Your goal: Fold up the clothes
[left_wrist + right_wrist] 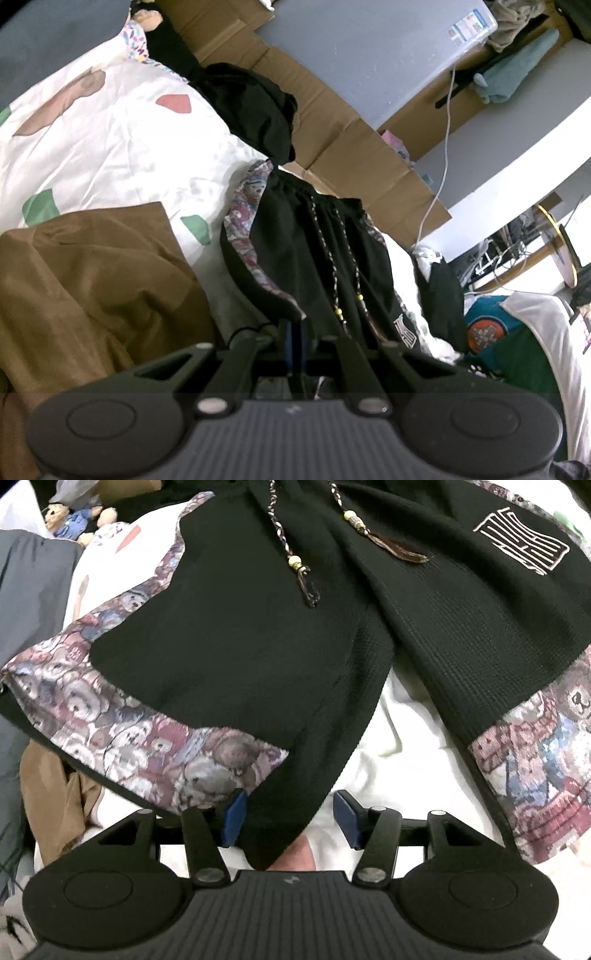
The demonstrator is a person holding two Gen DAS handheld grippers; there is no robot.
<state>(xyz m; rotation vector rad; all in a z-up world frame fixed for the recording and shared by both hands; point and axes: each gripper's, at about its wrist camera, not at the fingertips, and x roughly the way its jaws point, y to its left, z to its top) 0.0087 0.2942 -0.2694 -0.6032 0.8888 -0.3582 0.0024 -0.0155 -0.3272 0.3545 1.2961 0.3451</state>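
Black shorts (pixel 325 258) with teddy-bear print trim and beaded drawstrings lie spread on a white quilt (pixel 110 140). My left gripper (pixel 295 339) is shut, its blue pads pinching the edge of the shorts' near leg. In the right wrist view the shorts (pixel 240 646) fill the frame, with a white logo on the right leg. My right gripper (pixel 290 818) stands open around the inner corner of the left leg's hem. The black cloth lies between the blue pads (pixel 234 816), close against the left one, with a gap to the right one.
A brown garment (pixel 92 280) is bunched at the left, also visible as brown cloth (pixel 55 794). A black garment (pixel 251 107) lies beyond the shorts by flattened cardboard (pixel 351 147). A teal and white jersey (pixel 517 332) sits right. A teddy toy (pixel 70 517) rests far left.
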